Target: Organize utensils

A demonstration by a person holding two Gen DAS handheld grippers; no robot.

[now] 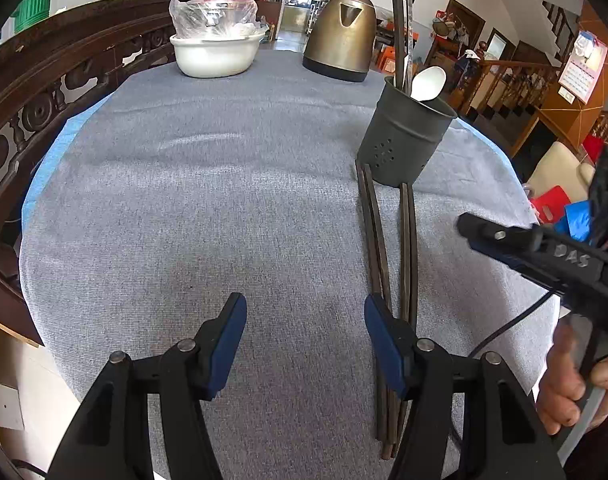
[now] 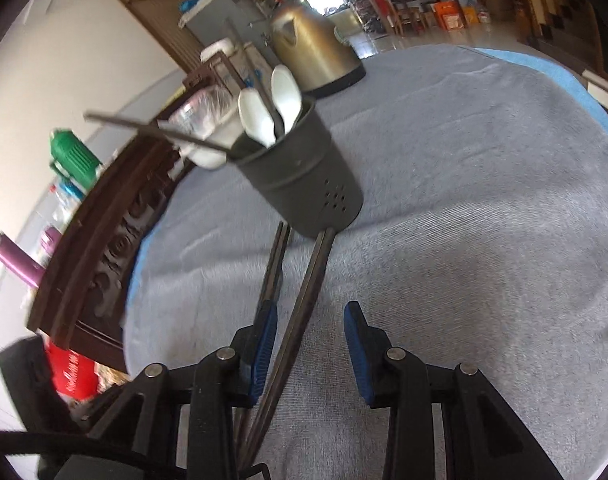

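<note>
A dark grey utensil holder [image 1: 404,136] [image 2: 304,176] stands on the grey tablecloth, holding white spoons [image 1: 427,83] [image 2: 286,92] and some dark chopsticks [image 2: 160,132]. Two pairs of dark chopsticks [image 1: 388,248] [image 2: 304,296] lie on the cloth in front of it. My left gripper [image 1: 304,328] is open and empty, its right finger over the near ends of the chopsticks. My right gripper [image 2: 310,340] is open above the cloth, with one pair of chopsticks lying between its jaws. It shows at the right of the left wrist view [image 1: 464,226].
A bronze electric kettle [image 1: 340,36] [image 2: 312,52] and a white bowl with a plastic-wrapped dish [image 1: 216,44] stand at the far side of the table. A carved dark wooden chair back [image 1: 44,92] [image 2: 104,240] runs along the left edge. The table's edge drops off at right.
</note>
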